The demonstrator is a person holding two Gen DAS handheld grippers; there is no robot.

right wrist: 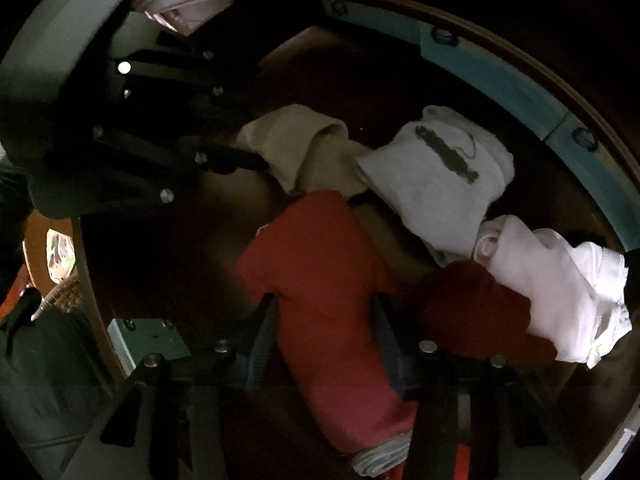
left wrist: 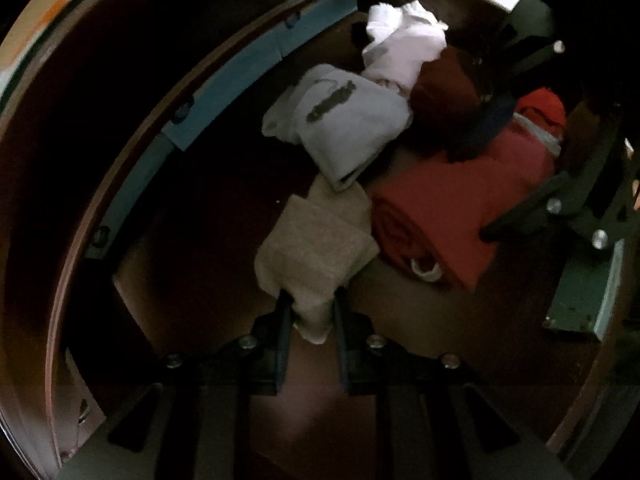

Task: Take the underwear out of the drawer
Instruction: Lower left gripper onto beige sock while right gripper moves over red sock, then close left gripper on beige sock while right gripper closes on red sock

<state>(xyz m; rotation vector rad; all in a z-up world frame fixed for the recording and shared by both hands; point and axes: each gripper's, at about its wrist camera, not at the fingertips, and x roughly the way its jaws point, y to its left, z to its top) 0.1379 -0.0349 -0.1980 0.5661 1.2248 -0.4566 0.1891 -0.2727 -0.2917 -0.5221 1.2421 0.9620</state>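
Underwear lay folded in a loose cluster on the dark wooden floor of the drawer, and both tongs already had a piece each. The left tongs were pinched together on the near end of a beige folded pair; its long axis ran straight away from those tongs toward the drawer's far wall with the blue strip. The right tongs stood astride a red rolled pair, their fingers pressing its two flanks, and the roll's long axis lay in line with the tongs, its grey-banded end passing back under them. In the right wrist view the beige pair sat beyond the red roll, with the left tongs reaching it from the drawer's left side.

Judging from this, each hand was nearest its own piece, and the lift should go straight up out of the drawer along each garment's length, with the two pieces, which touched at their sides, likely to drag one another.

Three pieces lay ungripped toward the far wall: a pale grey folded pair, a white crumpled pair and a dark maroon pair. The grey pair bore a dark printed mark, too blurred to read; no other writing or brand was legible.
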